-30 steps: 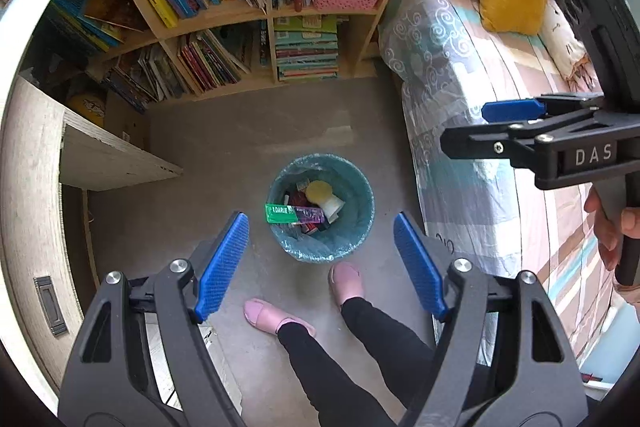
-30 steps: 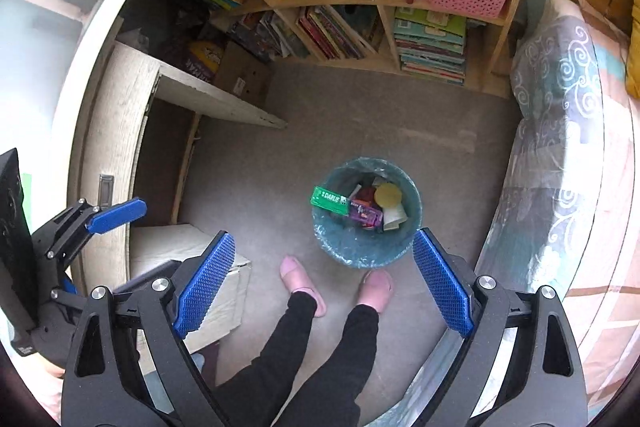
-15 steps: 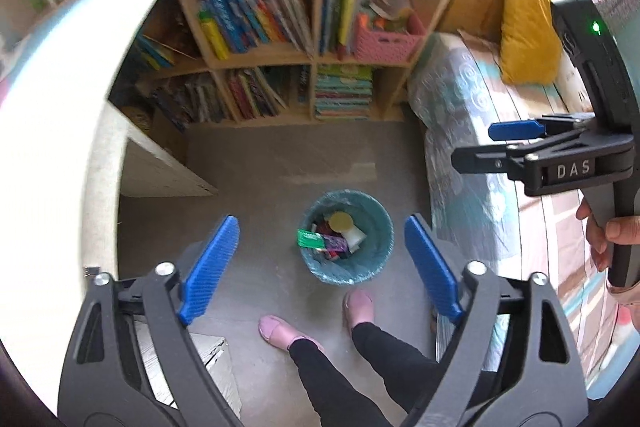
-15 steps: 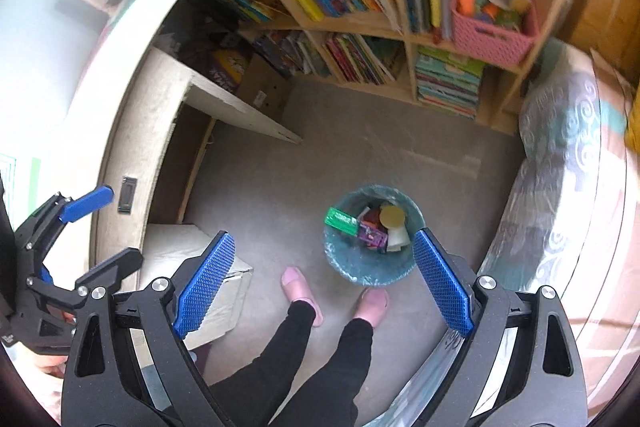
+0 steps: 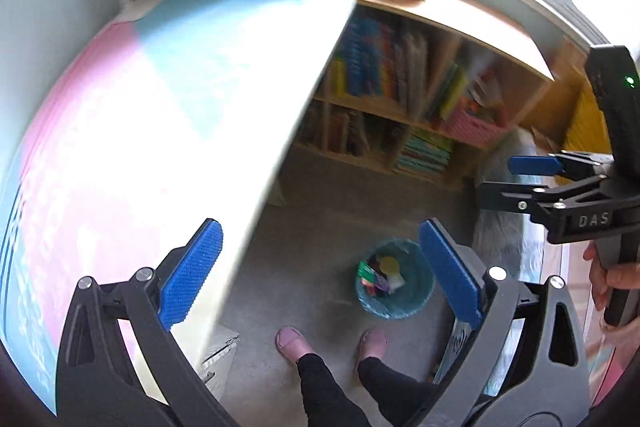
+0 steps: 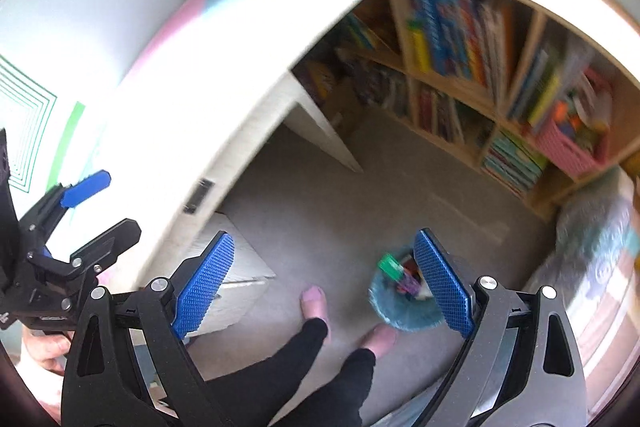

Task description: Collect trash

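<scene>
A teal-lined trash bin (image 5: pixel 408 301) stands on the grey floor, far below both grippers. It holds a green box (image 5: pixel 365 269), a yellow lid (image 5: pixel 390 263) and other scraps. My left gripper (image 5: pixel 320 273) hangs high above the floor, its jaws opening wide, nothing between the blue pads (image 5: pixel 192 275). My right gripper (image 6: pixel 323 283) is open and empty too; its right finger covers part of the bin (image 6: pixel 386 311), where the green box (image 6: pixel 390 265) pokes up. Each gripper shows in the other's view: right gripper (image 5: pixel 516 181), left gripper (image 6: pixel 100 213).
A bright white, pink and blue desk top (image 5: pixel 140 147) fills the left. A bookshelf (image 5: pixel 400 99) with a pink basket (image 5: pixel 472 125) stands behind the bin, a bed (image 5: pixel 504 227) to its right. The person's legs and pink slippers (image 5: pixel 294 341) stand beside the bin; a cardboard box (image 6: pixel 240 279) sits under the desk.
Both grippers have risen and pulled back, so the bin looks smaller and the desk top has come into view. The left jaws have spread wider. The views have rolled.
</scene>
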Demonstrator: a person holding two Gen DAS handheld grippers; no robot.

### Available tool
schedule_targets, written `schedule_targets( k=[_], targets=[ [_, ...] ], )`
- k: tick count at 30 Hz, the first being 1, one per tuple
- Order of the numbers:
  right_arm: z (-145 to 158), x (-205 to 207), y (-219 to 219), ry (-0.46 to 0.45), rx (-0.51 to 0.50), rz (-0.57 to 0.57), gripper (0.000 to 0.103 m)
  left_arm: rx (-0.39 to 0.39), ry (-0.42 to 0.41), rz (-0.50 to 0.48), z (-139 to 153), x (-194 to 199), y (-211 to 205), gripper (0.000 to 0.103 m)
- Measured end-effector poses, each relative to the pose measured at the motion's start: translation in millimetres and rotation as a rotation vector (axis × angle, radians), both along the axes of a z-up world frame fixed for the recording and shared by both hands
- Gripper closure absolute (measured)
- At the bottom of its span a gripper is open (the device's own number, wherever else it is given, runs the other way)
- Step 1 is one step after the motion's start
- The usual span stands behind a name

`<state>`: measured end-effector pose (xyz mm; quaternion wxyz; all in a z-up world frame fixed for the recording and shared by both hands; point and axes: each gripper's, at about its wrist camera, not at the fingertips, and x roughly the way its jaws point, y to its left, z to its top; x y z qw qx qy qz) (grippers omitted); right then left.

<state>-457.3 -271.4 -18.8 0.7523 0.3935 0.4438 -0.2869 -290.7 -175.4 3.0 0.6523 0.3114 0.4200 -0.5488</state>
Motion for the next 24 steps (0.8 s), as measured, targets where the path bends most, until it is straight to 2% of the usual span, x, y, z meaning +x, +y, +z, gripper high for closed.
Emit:
schedule_targets(
  k=[2, 6, 10, 19, 24],
  targets=[
    [9, 21, -1, -0.026, -0.007, 0.026, 0.012, -0.020, 0.008, 0.064, 9, 22, 10, 0.007],
    [25, 75, 3, -0.042, -0.040, 0.118, 0.012, -0.037, -0.032, 0.175, 21, 61, 28, 0.007],
    [35, 123, 11, -0.059, -0.051, 0.187, 0.012, -0.056, -0.022, 0.276, 26, 106, 50, 0.007],
    [41, 231, 50, -0.076, -0.042, 0.343, 0.012, -0.059, -0.042, 0.453, 33, 181, 100, 0.007],
    [39, 278, 74, -0.079, -0.038, 0.418, 0.012, -0.061, -0.042, 0.527, 35, 215, 132, 0.007]
  ],
)
